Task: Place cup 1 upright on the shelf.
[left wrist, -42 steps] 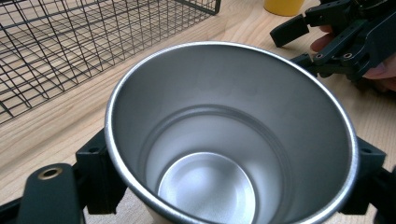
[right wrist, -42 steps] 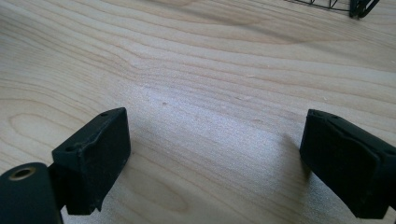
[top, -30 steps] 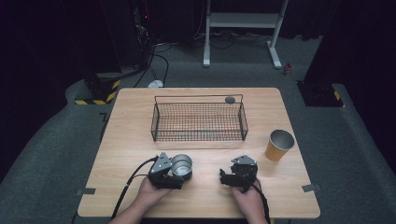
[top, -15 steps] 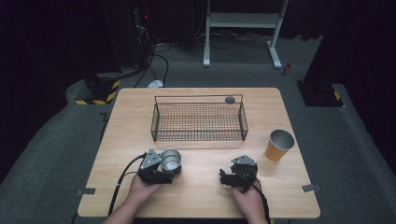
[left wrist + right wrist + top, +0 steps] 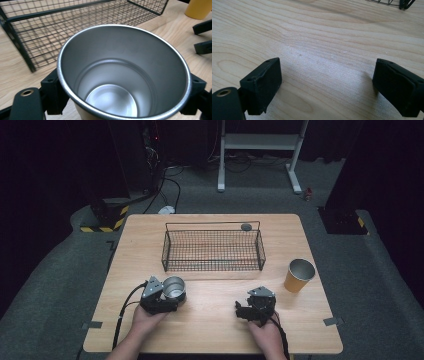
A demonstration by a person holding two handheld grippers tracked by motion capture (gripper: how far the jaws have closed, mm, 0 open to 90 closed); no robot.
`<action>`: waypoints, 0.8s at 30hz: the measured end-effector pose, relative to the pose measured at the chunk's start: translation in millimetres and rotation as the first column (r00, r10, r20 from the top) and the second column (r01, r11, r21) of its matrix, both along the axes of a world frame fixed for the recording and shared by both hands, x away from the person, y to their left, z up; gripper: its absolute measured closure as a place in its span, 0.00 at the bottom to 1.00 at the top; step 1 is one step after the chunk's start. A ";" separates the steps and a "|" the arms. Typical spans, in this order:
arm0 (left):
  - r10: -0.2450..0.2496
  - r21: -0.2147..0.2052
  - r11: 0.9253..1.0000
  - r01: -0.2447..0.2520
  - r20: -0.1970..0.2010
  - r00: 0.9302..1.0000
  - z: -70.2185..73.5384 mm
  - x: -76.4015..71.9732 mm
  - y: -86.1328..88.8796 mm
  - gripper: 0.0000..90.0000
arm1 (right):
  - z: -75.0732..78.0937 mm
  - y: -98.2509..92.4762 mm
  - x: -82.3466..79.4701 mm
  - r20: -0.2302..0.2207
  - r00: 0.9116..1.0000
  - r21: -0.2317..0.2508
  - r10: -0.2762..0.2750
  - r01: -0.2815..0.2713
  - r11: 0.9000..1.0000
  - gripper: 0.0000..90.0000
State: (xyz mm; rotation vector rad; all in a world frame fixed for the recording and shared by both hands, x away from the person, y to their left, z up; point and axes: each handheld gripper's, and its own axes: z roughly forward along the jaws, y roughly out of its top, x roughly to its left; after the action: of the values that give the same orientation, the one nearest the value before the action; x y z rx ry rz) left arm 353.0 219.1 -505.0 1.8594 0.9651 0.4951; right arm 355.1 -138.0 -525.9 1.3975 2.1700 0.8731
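Gleaming steel cup [image 5: 125, 75], upright, open-mouthed, empty inside

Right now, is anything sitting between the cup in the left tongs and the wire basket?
Nothing visible does. The cup, clamped in the left tongs, sits just short of the basket, with bare table between them. Only the basket's near wall must be cleared.

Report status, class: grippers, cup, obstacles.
Left gripper shut on steel cup, upright, just short of wire basket. Right gripper open, empty, over table. Path to basket clear.
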 end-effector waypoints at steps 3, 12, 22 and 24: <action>0.007 0.003 1.000 -0.007 -0.001 1.000 0.4 0.0 2.0 0.19 | 0.0 -0.1 0.1 0.001 1.000 -0.001 0.001 -0.001 1.000 0.10; 0.031 0.005 0.999 -0.031 0.003 1.000 1.3 0.5 8.7 0.19 | 0.0 -0.1 0.1 0.001 1.000 -0.001 0.001 -0.001 1.000 0.10; 0.063 0.009 0.998 -0.063 0.000 0.998 0.0 1.5 15.9 0.19 | 0.2 -1.3 -0.1 0.001 1.000 -0.002 0.013 -0.013 1.000 0.11; 0.069 0.015 0.997 -0.069 -0.001 0.998 -0.6 1.8 17.4 0.19 | 1.3 -3.6 -1.0 -0.002 1.000 0.005 0.015 -0.015 1.000 0.15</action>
State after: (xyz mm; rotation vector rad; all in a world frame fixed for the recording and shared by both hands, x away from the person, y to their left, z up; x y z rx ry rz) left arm 354.8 236.5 -505.7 1.8447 1.0319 0.5440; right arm 354.1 -141.6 -524.6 1.3869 2.1836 0.8838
